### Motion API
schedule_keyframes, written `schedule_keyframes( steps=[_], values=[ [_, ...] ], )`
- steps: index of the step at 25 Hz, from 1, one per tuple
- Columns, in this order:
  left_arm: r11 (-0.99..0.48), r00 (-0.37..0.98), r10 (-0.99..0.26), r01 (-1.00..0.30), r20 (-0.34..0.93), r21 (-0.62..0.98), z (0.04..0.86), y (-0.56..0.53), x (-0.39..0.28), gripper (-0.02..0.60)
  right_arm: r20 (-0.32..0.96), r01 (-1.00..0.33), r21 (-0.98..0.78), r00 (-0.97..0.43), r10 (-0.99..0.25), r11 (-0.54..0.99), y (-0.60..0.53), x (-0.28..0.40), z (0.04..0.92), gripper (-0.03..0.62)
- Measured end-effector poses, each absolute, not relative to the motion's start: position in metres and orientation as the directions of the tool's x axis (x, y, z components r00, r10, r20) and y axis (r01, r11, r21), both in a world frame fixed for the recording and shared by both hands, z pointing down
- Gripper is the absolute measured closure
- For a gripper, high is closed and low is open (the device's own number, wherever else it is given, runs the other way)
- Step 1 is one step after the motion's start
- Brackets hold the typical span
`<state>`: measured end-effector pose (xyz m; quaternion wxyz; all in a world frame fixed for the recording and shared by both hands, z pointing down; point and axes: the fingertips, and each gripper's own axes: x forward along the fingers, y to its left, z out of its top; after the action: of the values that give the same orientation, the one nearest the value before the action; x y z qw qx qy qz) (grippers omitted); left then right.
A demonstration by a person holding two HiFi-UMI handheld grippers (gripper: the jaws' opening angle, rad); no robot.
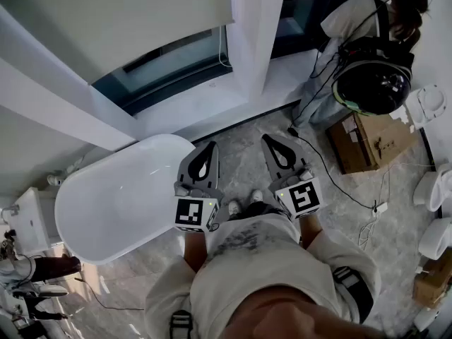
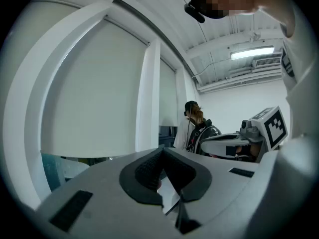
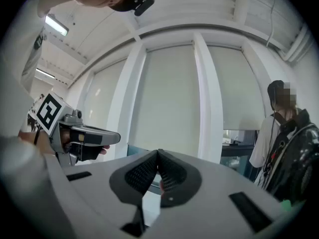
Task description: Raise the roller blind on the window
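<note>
The cream roller blind (image 1: 120,16) hangs low over the window, leaving a strip of dark glass (image 1: 166,69) bare under its bottom edge. Its thin pull cord (image 1: 224,54) hangs at the blind's right side, beside a white pillar. My left gripper (image 1: 210,148) and right gripper (image 1: 272,141) are held close to my body, well short of the window, over the floor. Both are shut with nothing between the pads. In the left gripper view the blind (image 2: 94,93) fills the left behind the closed left gripper (image 2: 162,151). In the right gripper view the blind (image 3: 169,103) stands ahead of the closed right gripper (image 3: 158,152).
A white bathtub (image 1: 92,210) stands at my left, under the window. A white pillar (image 1: 251,27) divides the windows. Another person (image 1: 367,55) with a dark backpack stands at the right. Cardboard boxes (image 1: 367,143), a floor cable (image 1: 332,179) and white toilets (image 1: 434,189) lie to the right.
</note>
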<state>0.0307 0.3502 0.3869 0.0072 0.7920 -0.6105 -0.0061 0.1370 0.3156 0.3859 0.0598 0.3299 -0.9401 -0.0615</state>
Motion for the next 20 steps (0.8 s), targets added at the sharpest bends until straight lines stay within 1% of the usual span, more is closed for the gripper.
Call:
schedule_keyframes(
  steps=[6,13,18,20],
  values=[
    [-0.269,0.269,-0.963,-0.963,-0.001,0.028,0.388,0.354,0.029,0.572,0.048,-0.622,0.165,-0.77,-0.636,0.766,0.319,0.13,0.381,0.531],
    [-0.283,0.283,-0.959,-0.959,0.011,0.015,0.391,0.343,0.05,0.574,0.101,-0.632,0.14,-0.757,-0.646,0.762,0.306,0.145,0.391,0.531],
    [-0.254,0.254,-0.967,-0.967,0.01,0.031,0.39,0.334,0.059,0.574,0.072,-0.607,0.158,-0.779,-0.623,0.779,0.297,0.15,0.386,0.531],
    [-0.234,0.235,-0.972,-0.971,0.007,0.039,0.389,0.331,0.061,0.574,0.082,-0.596,0.152,-0.787,-0.611,0.789,0.294,0.153,0.387,0.531]
  ],
)
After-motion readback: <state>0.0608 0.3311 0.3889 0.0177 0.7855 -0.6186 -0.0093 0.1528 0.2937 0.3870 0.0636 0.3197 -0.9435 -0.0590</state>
